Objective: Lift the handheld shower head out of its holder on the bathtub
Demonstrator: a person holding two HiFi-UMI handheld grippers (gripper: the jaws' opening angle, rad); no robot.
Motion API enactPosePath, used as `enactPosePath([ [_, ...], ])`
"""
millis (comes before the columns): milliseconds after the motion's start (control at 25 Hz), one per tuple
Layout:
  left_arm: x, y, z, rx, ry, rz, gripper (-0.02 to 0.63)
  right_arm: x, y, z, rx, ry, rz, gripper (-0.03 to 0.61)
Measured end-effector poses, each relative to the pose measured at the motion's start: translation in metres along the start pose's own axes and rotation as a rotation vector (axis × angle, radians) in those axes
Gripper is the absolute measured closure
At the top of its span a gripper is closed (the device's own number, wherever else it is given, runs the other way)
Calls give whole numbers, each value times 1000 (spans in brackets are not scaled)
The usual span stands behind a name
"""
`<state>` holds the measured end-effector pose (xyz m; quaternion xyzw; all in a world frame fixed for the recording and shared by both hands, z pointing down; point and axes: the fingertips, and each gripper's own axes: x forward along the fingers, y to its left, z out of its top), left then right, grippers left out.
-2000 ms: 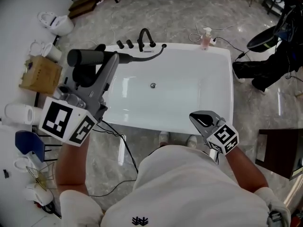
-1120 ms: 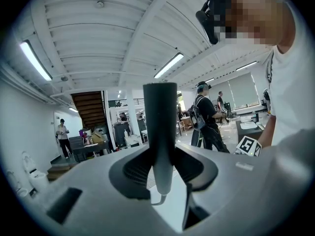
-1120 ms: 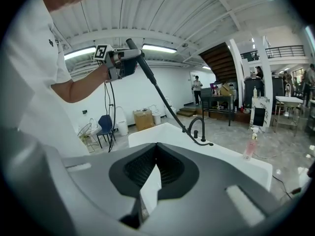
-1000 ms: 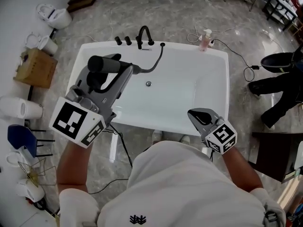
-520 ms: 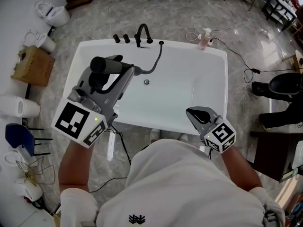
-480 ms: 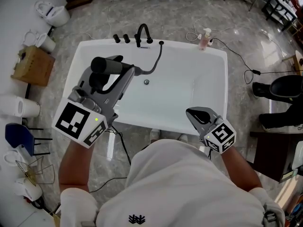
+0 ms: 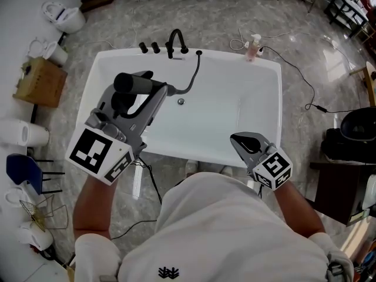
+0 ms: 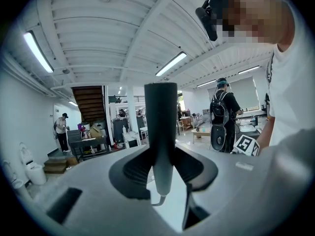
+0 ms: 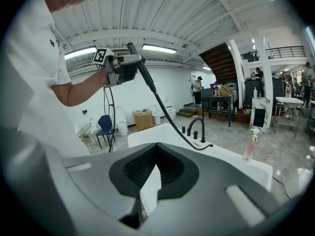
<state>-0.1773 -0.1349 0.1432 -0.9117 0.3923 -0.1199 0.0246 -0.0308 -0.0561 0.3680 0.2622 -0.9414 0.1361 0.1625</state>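
Since the black cylindrical handheld shower head (image 7: 132,83) is already out of its holder and hangs above the left end of the white rectangular bathtub (image 7: 235,57), pinched near its hose end by the left hand-held gripper (image 7: 155,91), I judge the lift now wants a firm, level grip and slack in the thin black hose (image 7: 192,78) trailing to the far rim. The right hand-held gripper (image 7: 244,141) hovers over the near rim, jaws pressed together, empty. Grey marbled floor (image 7: 223,16) surrounds the tub, a brown cardboard box (image 7: 38,81) beyond its left end
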Motion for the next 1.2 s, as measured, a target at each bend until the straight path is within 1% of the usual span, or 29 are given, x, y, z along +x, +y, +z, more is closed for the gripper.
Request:
enactPosePath([
  [200,0,1,-3,-18,5,-9,472,0,0,3,3,7,-5,566],
  [640,2,3,-7,-28,14,-19,472,5,-1,8,-1,17,-2,566],
  [1200,3,8,-16,-23,10,-4,472,15,0,-4,-8,25,8,566],
])
